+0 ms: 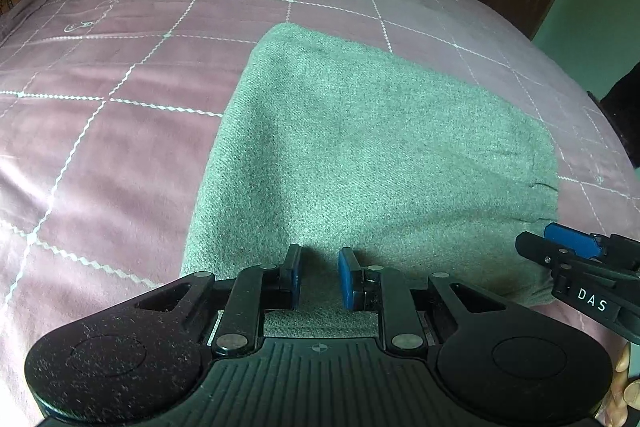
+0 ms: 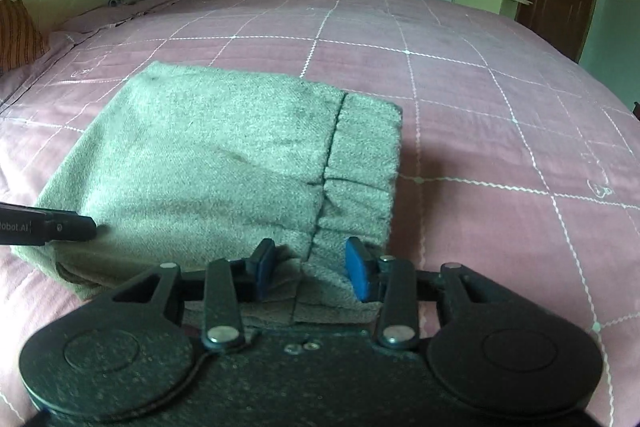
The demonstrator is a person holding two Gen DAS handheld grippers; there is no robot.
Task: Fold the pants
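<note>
The pants (image 2: 224,163) are a grey-green fleecy fabric, folded into a thick, roughly rectangular bundle that lies flat on the pink bed cover (image 2: 480,115) with its white stitched grid. In the right wrist view the gathered elastic waistband (image 2: 360,163) forms the bundle's right end, set off by a dark seam and small puckers. The near edge shows stacked layers of cloth.

The left hand-held gripper (image 1: 319,277) sits low over the near edge of the pants, its blue pads (image 1: 347,279) parted with only a narrow gap between them and nothing pinched there. The right hand-held gripper (image 2: 312,273) is at the waistband corner, its fingers spread wide with a bulge of cloth rising between them; the blue pads (image 2: 358,277) are not pressed together. Both point away from the person, across the bed, side by side along the near edge.
</note>
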